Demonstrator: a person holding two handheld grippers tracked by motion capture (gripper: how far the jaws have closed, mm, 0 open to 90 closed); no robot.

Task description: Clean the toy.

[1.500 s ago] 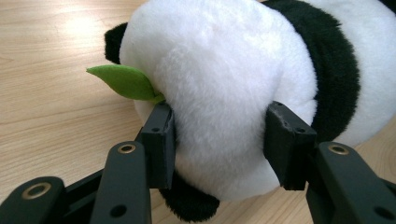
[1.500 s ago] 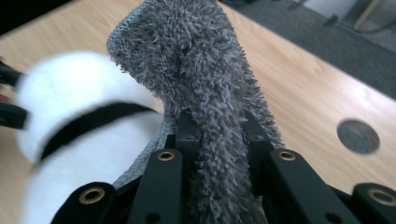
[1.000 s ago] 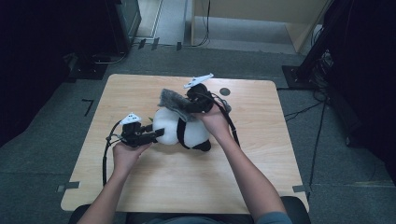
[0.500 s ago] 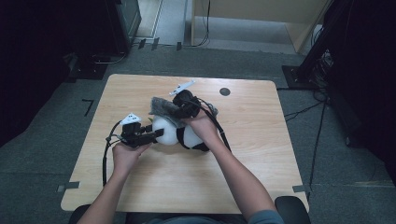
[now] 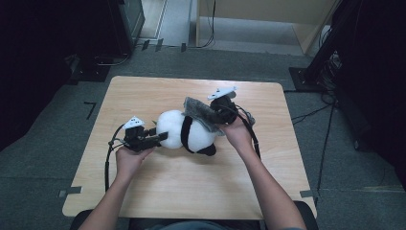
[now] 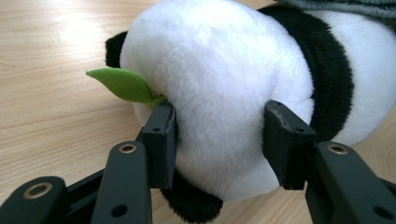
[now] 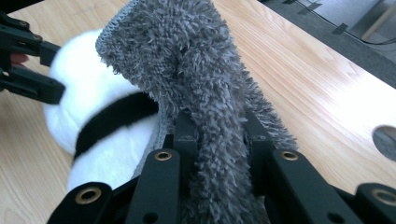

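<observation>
A black-and-white plush panda (image 5: 189, 132) lies on its side on the wooden table (image 5: 191, 191). My left gripper (image 5: 162, 138) comes in from the left, shut on the panda's white head. In the left gripper view its pads (image 6: 161, 140) press into the plush (image 6: 219, 84) just below a green felt leaf (image 6: 123, 85). My right gripper (image 5: 218, 115) is shut on a grey shaggy cloth (image 5: 198, 112) that drapes over the panda's back. In the right gripper view the cloth (image 7: 187, 60) rises from between the jaws (image 7: 219, 135), with the panda (image 7: 93, 107) beneath at the left.
A round hole (image 7: 387, 140) in the tabletop lies to the right of the cloth. The left gripper (image 7: 32, 65) shows at the far left of the right gripper view. Cables trail from both grippers across the table. Dark equipment and floor surround the table.
My right gripper carried the grey cloth left over the panda, then drew it back to the right. The left gripper and the panda stayed where they were.
</observation>
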